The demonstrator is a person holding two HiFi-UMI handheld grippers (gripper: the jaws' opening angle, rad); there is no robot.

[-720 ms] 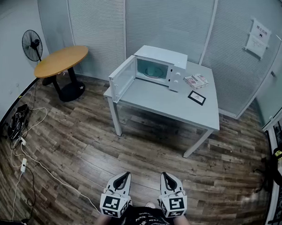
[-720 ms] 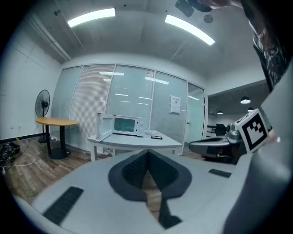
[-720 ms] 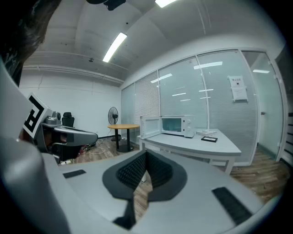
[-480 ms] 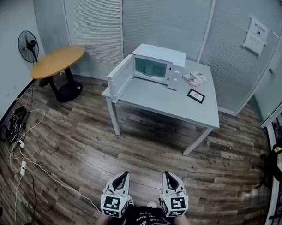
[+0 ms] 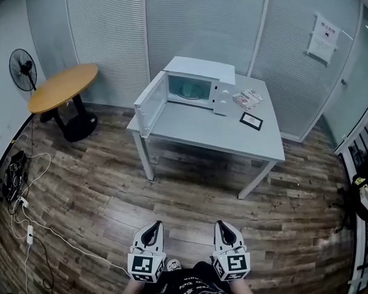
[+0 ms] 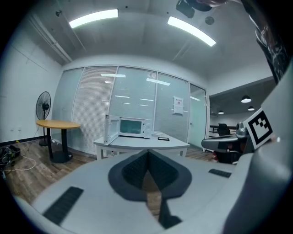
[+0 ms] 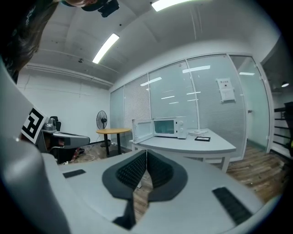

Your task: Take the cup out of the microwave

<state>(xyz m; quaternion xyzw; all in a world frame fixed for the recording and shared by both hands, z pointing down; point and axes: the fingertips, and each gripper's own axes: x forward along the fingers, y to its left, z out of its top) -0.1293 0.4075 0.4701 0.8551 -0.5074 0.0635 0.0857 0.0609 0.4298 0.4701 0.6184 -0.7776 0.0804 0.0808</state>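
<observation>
A white microwave (image 5: 198,83) stands at the far left of a grey table (image 5: 226,139), its door (image 5: 148,103) swung open to the left. Its cavity shows a glass turntable; no cup can be made out from this distance. Both grippers are held low near the person's body, several steps from the table. The left gripper (image 5: 154,227) and the right gripper (image 5: 222,227) point at the table, each shut with nothing between its pads. The left gripper view shows the microwave (image 6: 130,127) far beyond the shut jaws, and the right gripper view shows the microwave (image 7: 167,126) likewise.
A booklet (image 5: 247,98) and a black frame (image 5: 251,120) lie on the table right of the microwave. A round wooden table (image 5: 62,88) and a standing fan (image 5: 22,68) are at the left. Cables (image 5: 26,192) trail over the wooden floor. Glass partitions close off the back.
The head view has swung, so the table, round table and fan slid left in the picture. Both grippers stay shut, side by side near the body.
</observation>
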